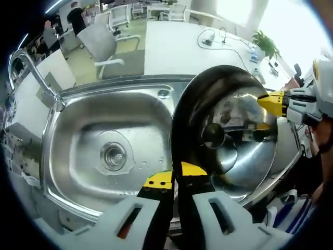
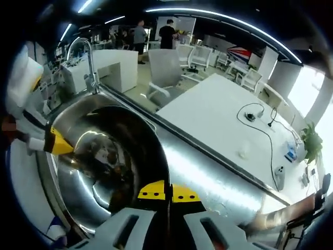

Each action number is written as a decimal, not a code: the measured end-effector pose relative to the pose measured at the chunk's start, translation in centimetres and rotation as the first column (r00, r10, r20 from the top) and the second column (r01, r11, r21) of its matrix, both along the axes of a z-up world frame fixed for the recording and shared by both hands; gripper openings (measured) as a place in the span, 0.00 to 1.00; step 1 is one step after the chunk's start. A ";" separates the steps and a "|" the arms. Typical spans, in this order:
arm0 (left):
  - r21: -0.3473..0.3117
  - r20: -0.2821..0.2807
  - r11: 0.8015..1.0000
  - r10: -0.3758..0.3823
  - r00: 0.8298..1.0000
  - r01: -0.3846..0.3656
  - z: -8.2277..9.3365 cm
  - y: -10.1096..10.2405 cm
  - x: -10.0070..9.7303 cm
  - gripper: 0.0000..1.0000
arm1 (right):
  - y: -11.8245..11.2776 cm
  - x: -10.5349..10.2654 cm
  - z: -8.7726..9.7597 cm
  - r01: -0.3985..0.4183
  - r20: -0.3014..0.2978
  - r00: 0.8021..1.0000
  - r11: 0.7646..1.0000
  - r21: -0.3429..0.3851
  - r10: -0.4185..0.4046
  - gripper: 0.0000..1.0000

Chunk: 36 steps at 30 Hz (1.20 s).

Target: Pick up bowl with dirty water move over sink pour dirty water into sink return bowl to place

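Note:
A shiny steel bowl (image 1: 234, 151) hangs tilted at the right side of the steel sink (image 1: 78, 130), with its hollow turned toward me. My left gripper (image 1: 176, 177) is shut on the bowl's near rim. My right gripper (image 1: 270, 101) comes in from the right and pinches the far rim. In the right gripper view the bowl (image 2: 99, 172) covers much of the basin. There, my right gripper (image 2: 167, 191) is shut on its rim, and the left gripper (image 2: 57, 145) holds the opposite edge. I cannot tell whether water is inside. Drops lie around the drain (image 1: 113, 155).
A curved faucet (image 1: 31, 67) (image 2: 86, 52) rises at the basin's far left corner. Beyond the ribbed drainboard (image 2: 208, 172) stands a white table (image 2: 223, 120) with cables. Office chairs (image 1: 101, 44) and people stand further back. A plant (image 1: 266, 42) is at the right.

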<state>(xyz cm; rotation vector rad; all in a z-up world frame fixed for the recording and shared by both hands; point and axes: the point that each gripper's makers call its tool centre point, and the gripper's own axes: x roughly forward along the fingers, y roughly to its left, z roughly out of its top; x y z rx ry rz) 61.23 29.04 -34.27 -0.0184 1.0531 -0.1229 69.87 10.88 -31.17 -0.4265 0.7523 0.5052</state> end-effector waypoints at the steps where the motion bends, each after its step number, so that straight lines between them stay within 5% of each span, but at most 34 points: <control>1: 0.003 0.006 1.000 0.010 1.000 -0.010 0.2 0.5 0.0 0.00 | 0.6 0.1 0.1 -0.006 0.005 1.000 1.000 0.004 0.006 0.00; 18: 0.041 0.088 0.991 0.125 0.988 -0.129 1.7 7.0 -0.8 0.00 | 7.5 0.6 1.5 -0.093 0.078 0.993 0.995 0.041 0.090 0.00; 25: 0.076 0.136 0.984 0.149 0.979 -0.160 1.7 8.4 -0.6 0.00 | 9.1 0.8 2.1 -0.129 0.170 0.978 0.991 0.020 0.124 0.00; 36: 0.107 0.260 0.965 0.207 0.943 -0.241 3.3 11.2 0.4 0.00 | 11.5 1.7 3.8 -0.138 0.282 0.952 0.989 0.052 0.118 0.00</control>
